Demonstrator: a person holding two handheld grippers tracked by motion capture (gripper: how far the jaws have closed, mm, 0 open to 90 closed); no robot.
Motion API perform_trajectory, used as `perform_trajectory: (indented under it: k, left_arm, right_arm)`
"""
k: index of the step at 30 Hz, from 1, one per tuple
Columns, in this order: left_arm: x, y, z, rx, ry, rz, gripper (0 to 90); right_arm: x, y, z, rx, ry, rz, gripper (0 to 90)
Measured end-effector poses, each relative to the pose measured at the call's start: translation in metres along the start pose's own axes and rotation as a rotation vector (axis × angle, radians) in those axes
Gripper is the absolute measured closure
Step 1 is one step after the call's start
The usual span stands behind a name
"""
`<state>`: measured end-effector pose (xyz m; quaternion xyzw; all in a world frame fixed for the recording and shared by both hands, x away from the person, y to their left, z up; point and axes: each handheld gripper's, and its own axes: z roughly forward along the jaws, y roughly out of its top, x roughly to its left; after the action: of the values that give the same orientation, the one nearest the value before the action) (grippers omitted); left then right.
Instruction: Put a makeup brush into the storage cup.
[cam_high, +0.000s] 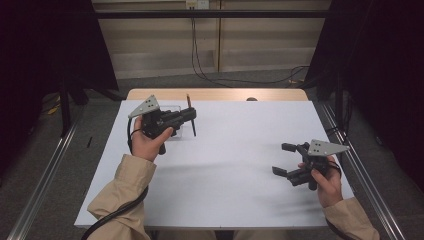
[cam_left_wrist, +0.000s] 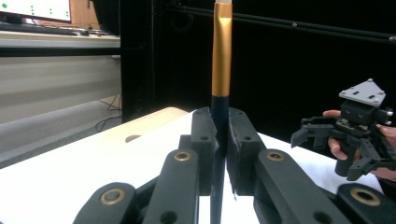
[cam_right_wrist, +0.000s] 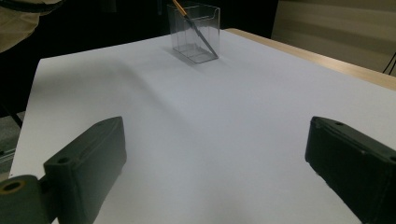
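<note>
— What covers the table (cam_high: 215, 94)?
— A white sheet (cam_high: 230, 165), spread almost to every edge; a strip of bare wood shows along the far edge.
— Anything on that strip?
— A small dark round spot (cam_high: 251, 99) near its middle.
— And beyond the far edge?
— Grey floor (cam_high: 240, 80) with black cables (cam_high: 200, 70) running down from a pale wall (cam_high: 165, 45).

Gold-and-dark paintbrush (cam_left_wrist: 221, 70), upright, beside clear plastic holder (cam_right_wrist: 195, 33).

Tan sleeves (cam_high: 122, 192), black claws with brass-ringed pivots, grey three-cornered plates (cam_high: 145, 106), trailing black cable (cam_high: 117, 212).
</note>
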<state>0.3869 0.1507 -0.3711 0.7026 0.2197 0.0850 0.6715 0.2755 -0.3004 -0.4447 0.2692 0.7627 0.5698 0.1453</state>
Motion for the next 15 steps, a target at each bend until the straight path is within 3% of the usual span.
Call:
perform_trajectory:
  k: [15]
  left_arm:
    - [0.014, 0.015, -0.008, 0.001, 0.064, 0.013, 82.6]
  right_arm:
    - [0.001, 0.000, 0.002, -0.002, 0.011, -0.002, 4.7]
